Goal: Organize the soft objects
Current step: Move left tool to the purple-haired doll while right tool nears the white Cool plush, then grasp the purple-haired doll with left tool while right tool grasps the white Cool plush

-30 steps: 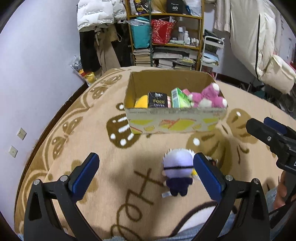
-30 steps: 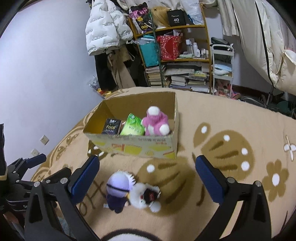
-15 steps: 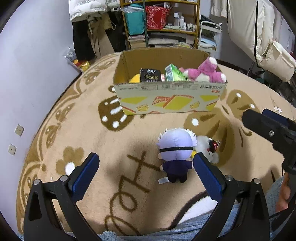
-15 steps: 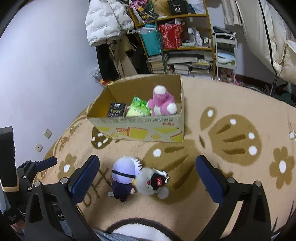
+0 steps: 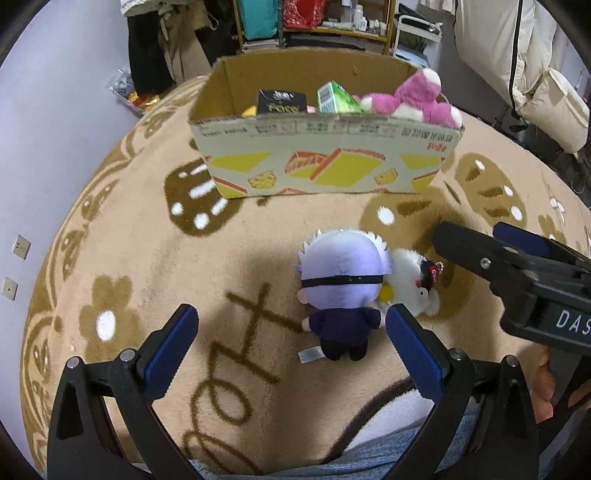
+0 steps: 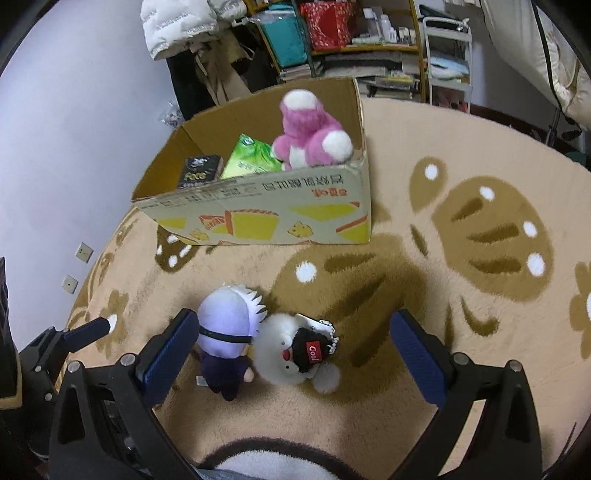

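Left wrist view: my left gripper [image 5: 288,343] hangs over the patterned beige rug [image 5: 147,236], jaws spread wide, gripping nothing. Purple-haired blindfolded doll [image 5: 341,286] lies face-down on the rug between my pads, hard against the right pad [image 5: 413,350], well clear of the left one. White fluffy plush with black "Cool" cap [image 5: 417,284] presses against the doll's 3 o'clock side. My right gripper [image 5: 517,258] reaches in from 3 o'clock, just beyond that plush.

Cardboard box [image 5: 325,162] stands at 12 o'clock, open top, printed near wall between me and its load: pink bear [image 5: 413,98] slumped over the right end, green tissue pack [image 5: 334,98], black "Face" pack [image 5: 280,103].

Right wrist view: right gripper [image 6: 291,350] also open and empty, straddling both toys; white plush [image 6: 291,354] sits centre, doll [image 6: 227,332] crowding the left pad. Box [image 6: 266,218] at 12 o'clock. Cluttered shelving [image 6: 354,40] and a white puffer jacket [image 6: 177,26] behind.
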Action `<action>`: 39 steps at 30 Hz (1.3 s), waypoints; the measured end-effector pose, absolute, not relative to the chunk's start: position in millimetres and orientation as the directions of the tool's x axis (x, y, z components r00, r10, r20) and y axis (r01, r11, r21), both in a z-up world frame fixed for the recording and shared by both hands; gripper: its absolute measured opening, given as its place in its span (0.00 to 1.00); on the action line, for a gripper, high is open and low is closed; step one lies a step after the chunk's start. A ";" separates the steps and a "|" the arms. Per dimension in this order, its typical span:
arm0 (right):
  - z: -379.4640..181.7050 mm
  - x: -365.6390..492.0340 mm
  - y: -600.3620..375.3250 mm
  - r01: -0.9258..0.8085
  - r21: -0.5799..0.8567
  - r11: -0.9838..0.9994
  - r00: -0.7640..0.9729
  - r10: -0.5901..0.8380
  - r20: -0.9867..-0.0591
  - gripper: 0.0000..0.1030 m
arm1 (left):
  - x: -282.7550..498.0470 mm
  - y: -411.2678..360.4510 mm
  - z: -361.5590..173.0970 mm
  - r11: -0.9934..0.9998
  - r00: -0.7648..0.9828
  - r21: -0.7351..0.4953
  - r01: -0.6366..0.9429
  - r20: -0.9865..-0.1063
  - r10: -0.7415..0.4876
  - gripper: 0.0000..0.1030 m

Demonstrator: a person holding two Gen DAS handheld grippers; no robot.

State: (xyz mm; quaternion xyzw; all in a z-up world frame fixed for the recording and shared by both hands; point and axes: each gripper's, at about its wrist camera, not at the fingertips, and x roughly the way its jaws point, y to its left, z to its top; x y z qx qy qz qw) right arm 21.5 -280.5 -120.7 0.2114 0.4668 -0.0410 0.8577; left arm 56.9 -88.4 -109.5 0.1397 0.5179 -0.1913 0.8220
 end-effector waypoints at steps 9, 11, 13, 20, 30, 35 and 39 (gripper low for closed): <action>-147.6 32.6 -283.4 0.288 0.341 0.895 0.482 0.172 -0.859 0.90 | 68.8 -98.2 -132.2 0.884 0.319 -0.013 0.467 -0.930 -0.182 0.98; -154.6 34.6 -282.9 0.291 0.356 0.888 0.464 0.194 -0.864 0.84 | 71.4 -99.3 -137.3 0.884 0.297 -0.034 0.466 -0.935 -0.193 0.98; -162.0 36.6 -283.0 0.294 0.368 0.882 0.443 0.215 -0.870 0.75 | 74.4 -101.0 -143.1 0.886 0.278 -0.050 0.462 -0.940 -0.198 0.98; -178.6 40.1 -283.0 0.300 0.408 0.862 0.400 0.275 -0.874 0.65 | 80.9 -108.2 -159.4 0.886 0.249 -0.041 0.461 -0.953 -0.173 0.98; -186.3 44.5 -278.2 0.289 0.412 0.864 0.378 0.293 -0.878 0.65 | 86.5 -115.0 -176.7 0.893 0.229 -0.028 0.449 -0.963 -0.145 0.98; -188.3 45.9 -276.9 0.280 0.408 0.869 0.372 0.294 -0.881 0.64 | 88.5 -112.8 -185.2 0.901 0.205 -0.050 0.432 -0.967 -0.152 0.98; -189.7 47.0 -274.4 0.271 0.399 0.876 0.369 0.289 -0.884 0.57 | 91.6 -108.1 -190.3 0.910 0.192 -0.080 0.407 -0.967 -0.170 0.98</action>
